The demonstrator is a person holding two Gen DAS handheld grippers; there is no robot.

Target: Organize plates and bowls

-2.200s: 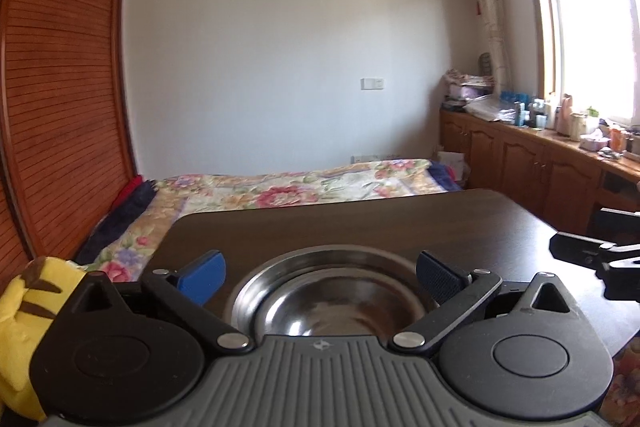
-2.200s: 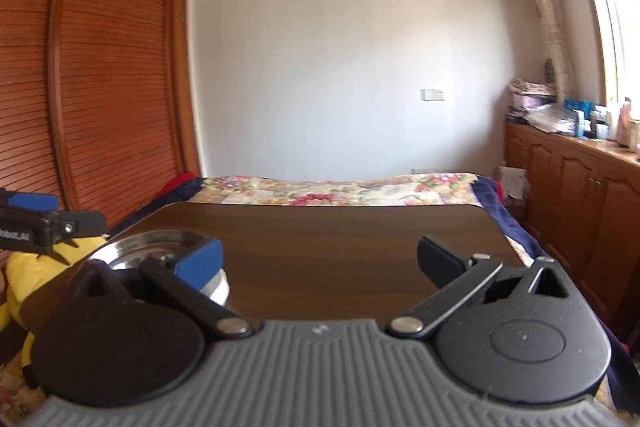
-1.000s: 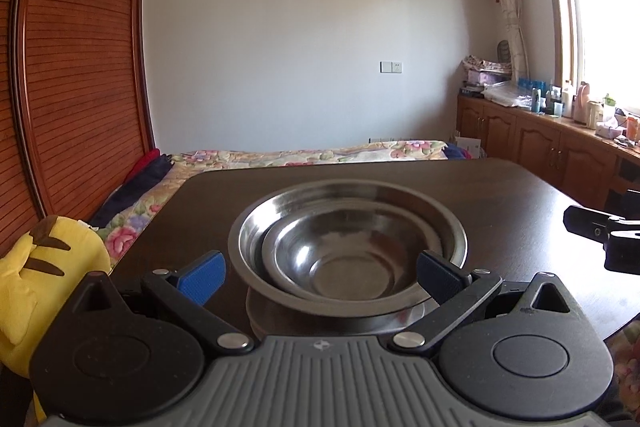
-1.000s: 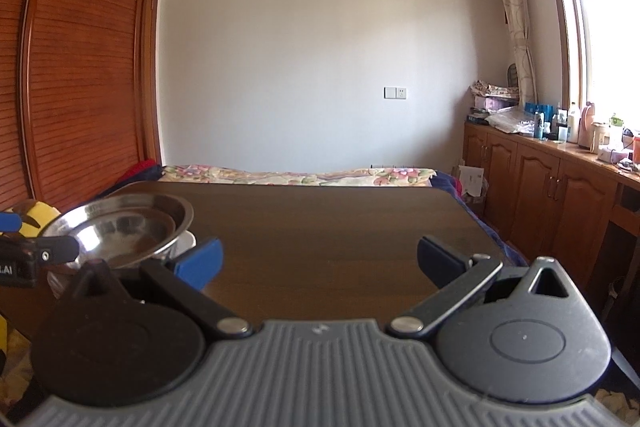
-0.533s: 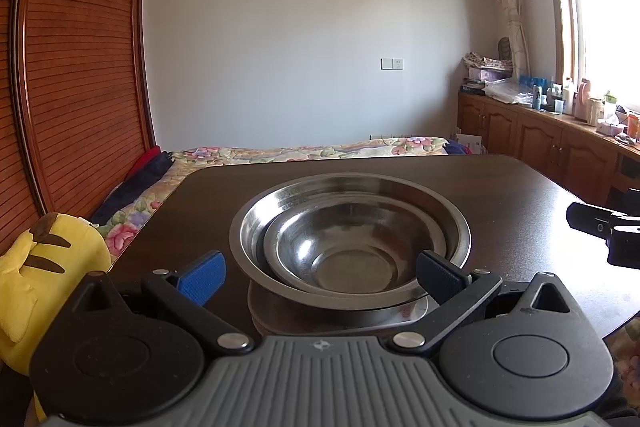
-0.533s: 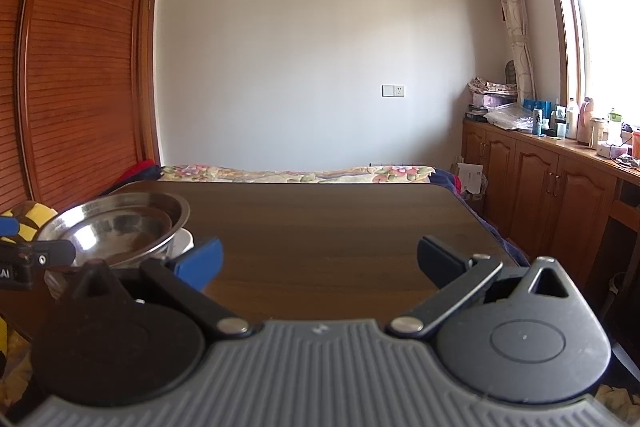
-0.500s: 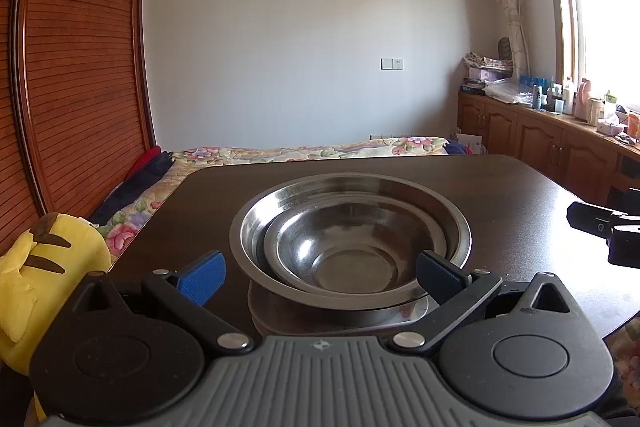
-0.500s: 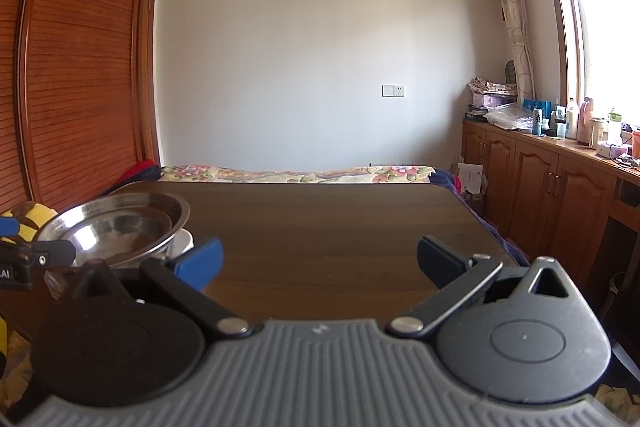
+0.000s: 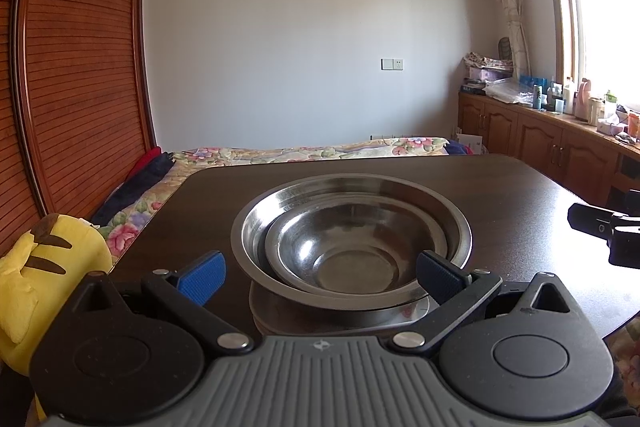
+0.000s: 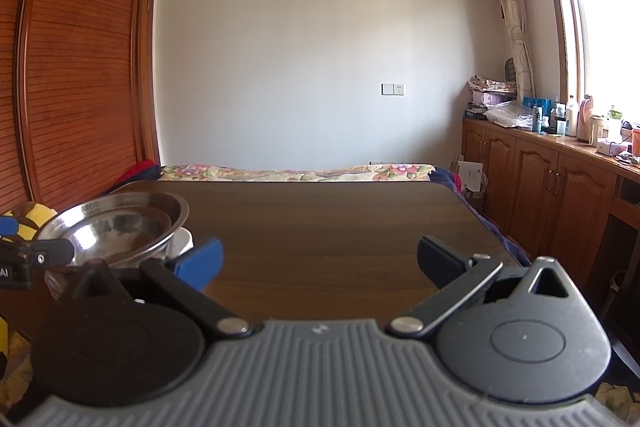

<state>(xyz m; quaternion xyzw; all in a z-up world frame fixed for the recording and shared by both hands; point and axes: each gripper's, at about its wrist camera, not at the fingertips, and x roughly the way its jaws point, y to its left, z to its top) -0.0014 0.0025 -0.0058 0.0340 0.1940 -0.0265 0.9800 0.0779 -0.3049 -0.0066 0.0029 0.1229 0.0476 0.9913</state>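
A small steel bowl (image 9: 340, 255) sits nested inside a wider steel bowl (image 9: 452, 215), and both rest on white dishes (image 9: 416, 309) on the dark wooden table (image 9: 520, 195). My left gripper (image 9: 320, 273) stands open just in front of the stack, its blue fingers apart on either side of the near rim, holding nothing. In the right wrist view the same steel bowl stack (image 10: 120, 227) sits at the left over a white dish (image 10: 182, 241). My right gripper (image 10: 318, 261) is open over bare table, well to the right of the stack.
A yellow plush toy (image 9: 36, 283) lies past the table's left edge. A bed with a floral cover (image 9: 280, 153) is beyond the far edge. Wooden cabinets (image 10: 560, 187) with bottles line the right wall, and a slatted wardrobe (image 9: 72, 67) stands at the left.
The left gripper pulled back from the bowls, bringing the whole stack into view. In the last second both grippers barely moved and the bowls stayed put.
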